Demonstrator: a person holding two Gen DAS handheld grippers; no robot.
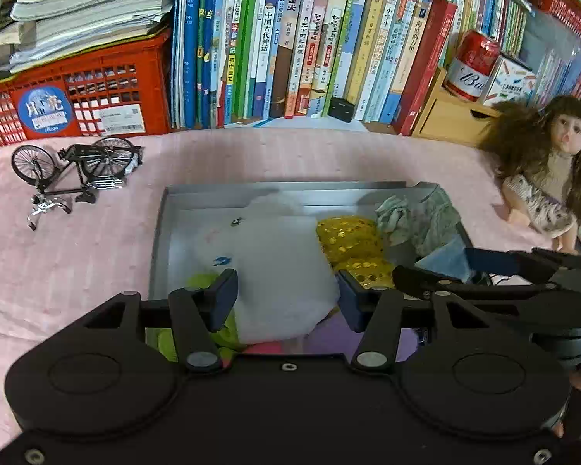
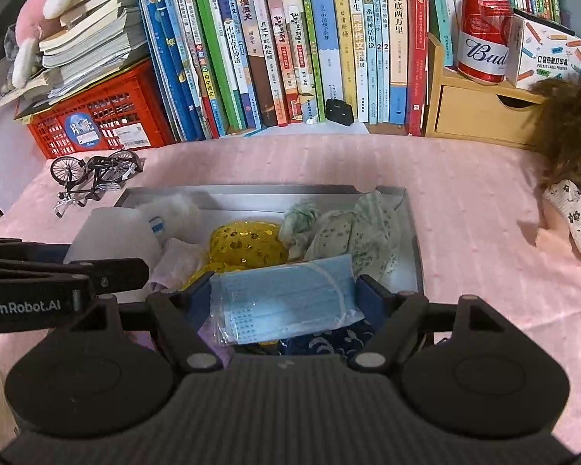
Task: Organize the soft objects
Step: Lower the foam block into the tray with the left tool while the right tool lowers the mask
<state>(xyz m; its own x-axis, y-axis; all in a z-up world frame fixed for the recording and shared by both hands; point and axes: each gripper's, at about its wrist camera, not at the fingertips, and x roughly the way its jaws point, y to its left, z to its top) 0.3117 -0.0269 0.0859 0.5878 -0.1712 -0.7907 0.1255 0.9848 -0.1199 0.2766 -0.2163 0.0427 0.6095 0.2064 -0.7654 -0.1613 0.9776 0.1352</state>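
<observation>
A grey tray on the pink cloth holds soft things: a white cloth, a yellow sequined piece and a green floral cloth. My left gripper is over the tray's near edge with its jaws on either side of the white cloth. My right gripper is over the same tray, its jaws on either side of a packaged blue face mask. The sequined piece and floral cloth lie beyond it. The right gripper also shows in the left wrist view.
A model bicycle lies left of the tray. A red crate with stacked books, a row of upright books, a wooden drawer box with a red can, and a doll at right surround the cloth.
</observation>
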